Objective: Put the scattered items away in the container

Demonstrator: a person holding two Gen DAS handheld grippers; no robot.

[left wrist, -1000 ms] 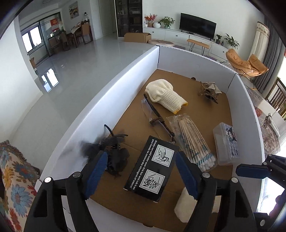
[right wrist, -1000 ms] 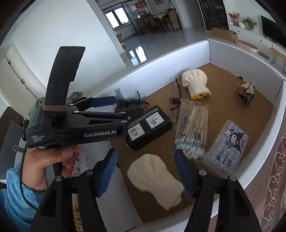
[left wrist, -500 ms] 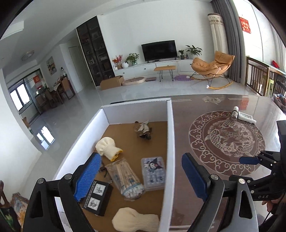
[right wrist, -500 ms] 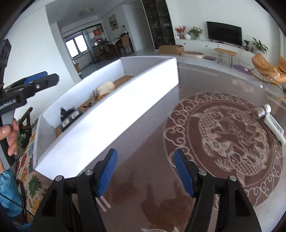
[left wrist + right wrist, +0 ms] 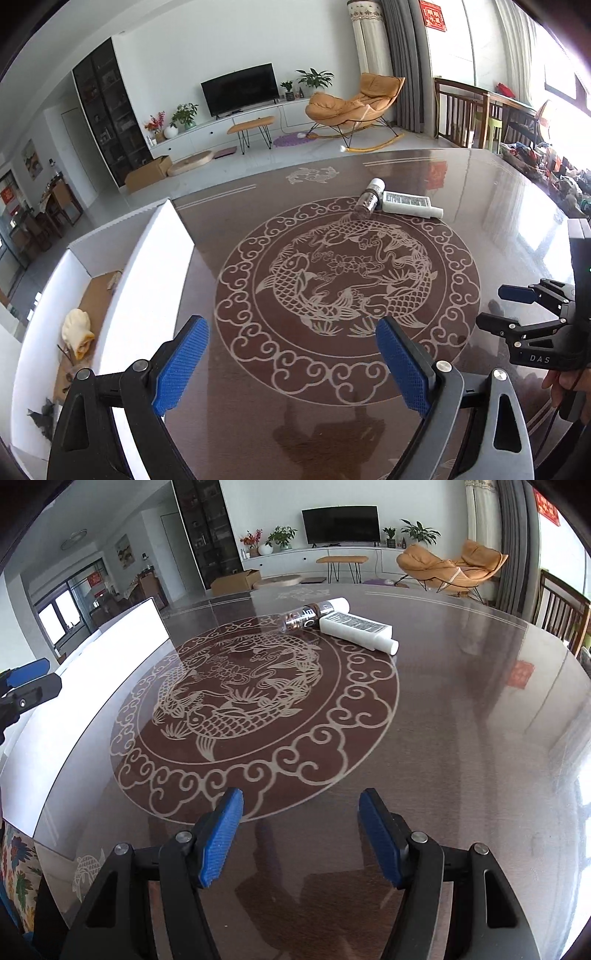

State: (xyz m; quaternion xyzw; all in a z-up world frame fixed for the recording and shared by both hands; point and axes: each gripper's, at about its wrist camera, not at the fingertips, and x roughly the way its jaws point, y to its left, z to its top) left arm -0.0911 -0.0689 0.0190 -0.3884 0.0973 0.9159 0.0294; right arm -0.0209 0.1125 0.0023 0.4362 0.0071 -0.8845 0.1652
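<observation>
A clear small bottle with a white cap (image 5: 369, 195) (image 5: 306, 617) and a white tube with a printed label (image 5: 408, 204) (image 5: 356, 627) lie side by side on the far part of the dark table. The white-walled container (image 5: 147, 273) (image 5: 85, 686) stands at the left; a cream glove (image 5: 77, 332) shows inside it. My left gripper (image 5: 291, 365) is open and empty above the table's fish pattern. My right gripper (image 5: 301, 840) is open and empty, also over the table; it also shows in the left wrist view (image 5: 517, 310).
The brown glass table (image 5: 461, 738) bears a round fish ornament (image 5: 347, 280). Wooden chairs (image 5: 469, 118) stand beyond its far right edge. A flowered cushion (image 5: 18, 860) lies below the table's left edge.
Both grippers have swung away from the inside of the container to the right, over the open table. The bottle and tube have come into view ahead.
</observation>
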